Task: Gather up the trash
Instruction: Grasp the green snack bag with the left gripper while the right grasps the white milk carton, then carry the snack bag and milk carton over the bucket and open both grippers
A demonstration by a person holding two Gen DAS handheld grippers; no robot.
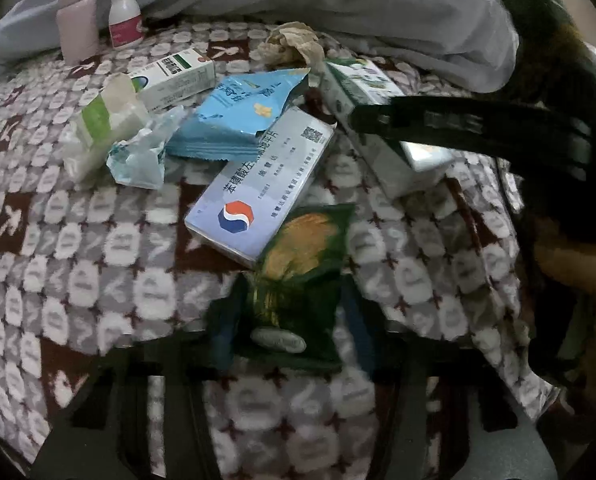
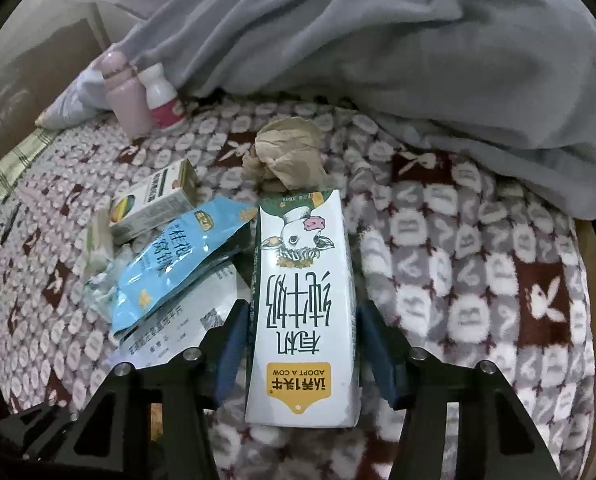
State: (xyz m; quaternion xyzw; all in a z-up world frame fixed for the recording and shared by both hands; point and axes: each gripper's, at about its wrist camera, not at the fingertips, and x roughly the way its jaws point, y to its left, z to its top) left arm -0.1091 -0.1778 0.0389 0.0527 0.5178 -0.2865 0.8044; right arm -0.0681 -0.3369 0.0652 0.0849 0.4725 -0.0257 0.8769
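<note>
My left gripper (image 1: 293, 312) is shut on a green snack wrapper (image 1: 302, 268) and holds it over the patterned blanket. My right gripper (image 2: 302, 336) has its blue fingers on both sides of a white milk carton (image 2: 304, 308); small gaps show at each side. The carton also shows in the left wrist view (image 1: 374, 120) under the right gripper's black finger (image 1: 450, 124). Nearby lie a blue snack bag (image 1: 237, 116), a white-blue medicine box (image 1: 257, 188), a small green-white box (image 1: 173, 76), a tissue pack (image 1: 105, 128), a crumpled clear wrapper (image 1: 141, 156) and crumpled brown paper (image 2: 285, 156).
A pink bottle (image 1: 77, 16) and a white bottle with a pink label (image 1: 125, 16) stand at the back left. A grey-blue duvet (image 2: 418, 48) is heaped along the back. The blanket (image 2: 478, 260) hangs over the bed's edge at the right.
</note>
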